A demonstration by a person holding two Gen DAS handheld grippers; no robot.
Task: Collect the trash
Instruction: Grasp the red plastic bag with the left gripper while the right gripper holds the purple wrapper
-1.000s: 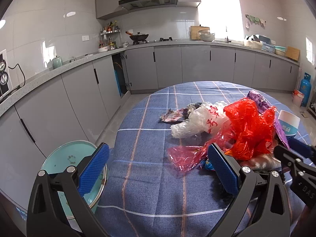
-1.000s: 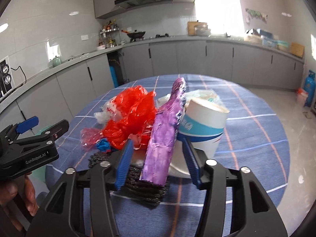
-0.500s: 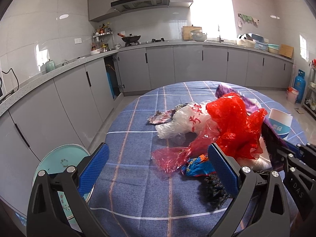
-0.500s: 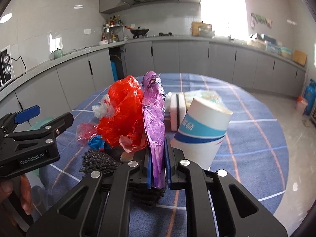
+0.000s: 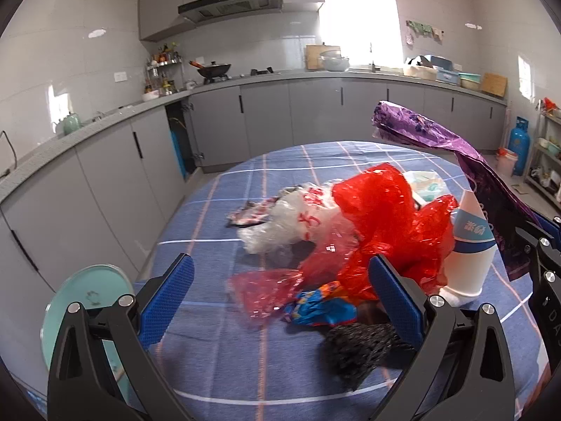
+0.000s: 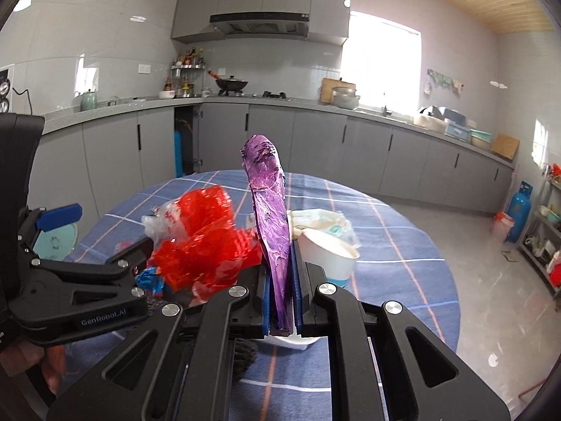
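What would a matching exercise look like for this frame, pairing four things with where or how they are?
Things:
1. purple wrapper
2. paper cup
3. left hand-held gripper
4. black mesh scrubber

States:
A. lying on the blue checked tablecloth, nearest the left camera
B. open, holding nothing
C. clamped in the right hand-held gripper, lifted above the pile
D. standing on the table beside the red plastic bag

Pairs: 1-C, 2-D, 3-B, 4-A

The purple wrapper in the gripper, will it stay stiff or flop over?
The purple wrapper, pinched by the right gripper, stands mostly upright, so it seems fairly stiff. Its crinkled, shiny film looks light. The top bends in the left view, so it may flop when swung.
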